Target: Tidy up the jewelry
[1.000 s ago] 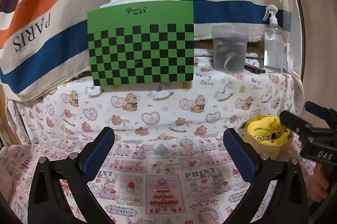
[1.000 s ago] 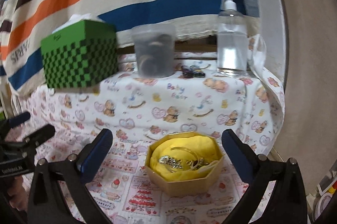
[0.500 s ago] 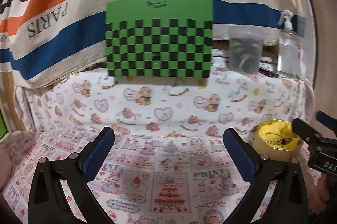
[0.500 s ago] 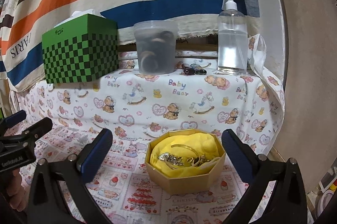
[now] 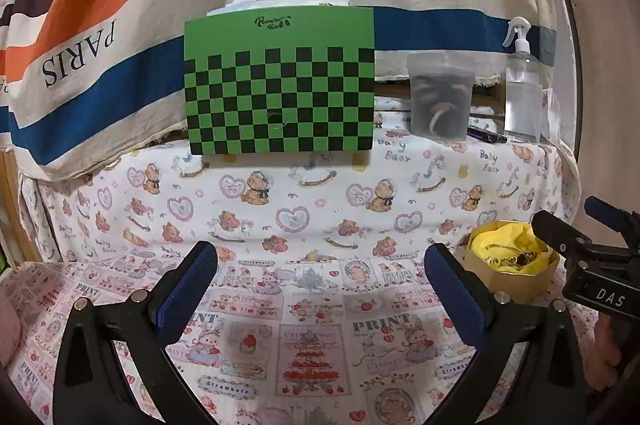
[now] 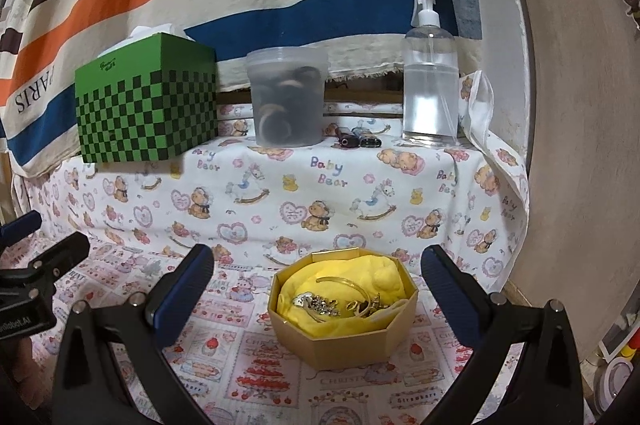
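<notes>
Both claws wide open, holding nothing: left gripper [image 5: 320,267] & right gripper [image 6: 318,265]. Gold eight-sided box [image 6: 352,339] w/ yellow cloth [image 6: 340,277] & gold jewelry [image 6: 340,303] sits between right fingers. Behind: green checkered tissue box [image 6: 146,105], cloudy plastic tub [image 6: 286,97], clear spray bottle [image 6: 430,81].

Bare cloth [image 6: 248,357] left of jewelry box [image 6: 344,341]

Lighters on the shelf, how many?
2: lighters and lie side by side between the plastic tub and spray bottle. More may hide behind.
</notes>
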